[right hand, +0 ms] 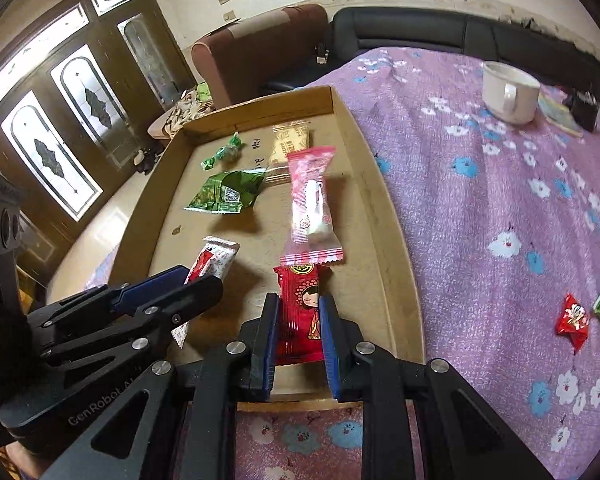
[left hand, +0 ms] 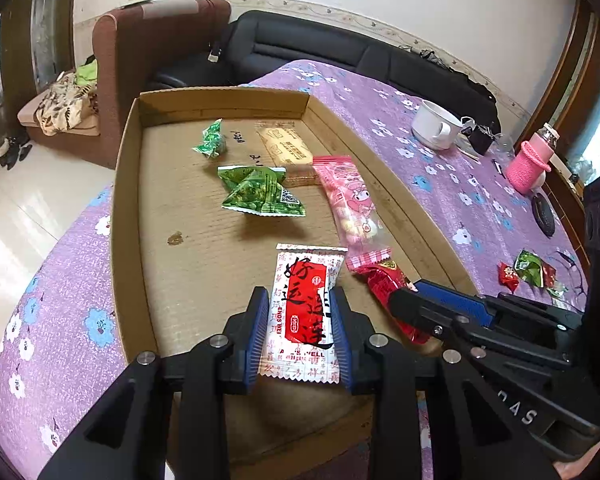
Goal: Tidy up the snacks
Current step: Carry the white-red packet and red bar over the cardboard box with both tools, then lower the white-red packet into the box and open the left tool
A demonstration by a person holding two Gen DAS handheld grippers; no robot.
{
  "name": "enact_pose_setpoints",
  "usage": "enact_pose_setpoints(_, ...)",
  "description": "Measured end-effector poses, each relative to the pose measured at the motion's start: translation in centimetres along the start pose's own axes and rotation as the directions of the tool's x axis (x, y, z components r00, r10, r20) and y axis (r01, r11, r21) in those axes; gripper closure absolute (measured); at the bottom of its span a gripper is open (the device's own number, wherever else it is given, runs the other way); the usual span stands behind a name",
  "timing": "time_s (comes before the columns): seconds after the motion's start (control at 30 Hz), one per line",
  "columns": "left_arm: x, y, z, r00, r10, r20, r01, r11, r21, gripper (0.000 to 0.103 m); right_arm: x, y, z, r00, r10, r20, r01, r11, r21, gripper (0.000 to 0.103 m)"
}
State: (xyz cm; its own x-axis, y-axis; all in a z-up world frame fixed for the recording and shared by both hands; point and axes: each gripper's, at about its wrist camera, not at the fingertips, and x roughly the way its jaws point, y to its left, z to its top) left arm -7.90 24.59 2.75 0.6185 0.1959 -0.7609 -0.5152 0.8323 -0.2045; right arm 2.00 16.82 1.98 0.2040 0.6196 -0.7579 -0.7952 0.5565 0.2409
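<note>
A shallow cardboard tray [left hand: 132,184] [right hand: 396,240] lies on the purple flowered tablecloth. My left gripper [left hand: 302,308] is shut on a white-and-red snack packet [left hand: 306,312] over the tray's near end; the packet also shows in the right wrist view [right hand: 214,262]. My right gripper [right hand: 299,312] is shut on a red packet with a doll picture [right hand: 300,312], also seen in the left wrist view [left hand: 384,284]. In the tray lie a pink packet [left hand: 348,200] [right hand: 312,200], a green packet [left hand: 260,192] [right hand: 224,192], a small green candy [left hand: 211,140] [right hand: 226,152] and a beige packet [left hand: 286,148] [right hand: 290,142].
Loose red and green snacks [left hand: 530,270] [right hand: 574,320] lie on the cloth right of the tray. A white cup [left hand: 436,124] [right hand: 508,92], a pink bottle sleeve [left hand: 528,164] and small dark items stand at the far right. Sofas sit behind the table.
</note>
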Motion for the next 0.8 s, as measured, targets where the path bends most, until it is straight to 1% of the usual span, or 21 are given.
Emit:
enact_pose_setpoints(0.07, 0.3, -0.1, -0.1, 1.000, 0.011, -0.009, -0.011, 1.000, 0.000, 0.073, -0.1, 0.2, -0.3, 1.000, -0.016, 0.008, 0.016, 1.000, -0.020, 0.081)
enact_pose_setpoints(0.23, 0.3, -0.2, -0.3, 1.000, 0.023, -0.003, -0.023, 1.000, 0.000, 0.073, 0.1, 0.8, -0.7, 0.997, -0.069, 0.034, 0.072, 0.995, -0.070, 0.081)
enact_pose_setpoints(0.43, 0.5, -0.7, -0.6, 0.998, 0.064, 0.006, -0.064, 0.998, 0.000, 0.073, 0.1, 0.7, -0.9, 0.994, -0.091, 0.054, 0.095, 0.992, -0.079, 0.081)
enact_pose_setpoints(0.57, 0.4, -0.8, -0.8, 0.996, 0.092, 0.012, -0.092, 0.996, 0.004, 0.073, 0.1, 1.1, -1.2, 0.989, -0.127, 0.081, 0.136, 0.984, -0.118, 0.081)
enact_pose_setpoints(0.7, 0.6, -1.1, -0.7, 0.992, 0.123, 0.022, -0.123, 0.992, 0.008, 0.072, -0.2, 0.9, -1.3, 0.987, -0.129, 0.091, 0.139, 0.984, -0.113, 0.081)
enact_pose_setpoints(0.8, 0.7, -1.5, -0.7, 0.989, 0.144, 0.023, -0.145, 0.989, 0.029, 0.071, -0.3, 0.8, -1.3, 0.987, -0.134, 0.093, 0.144, 0.983, -0.112, 0.081)
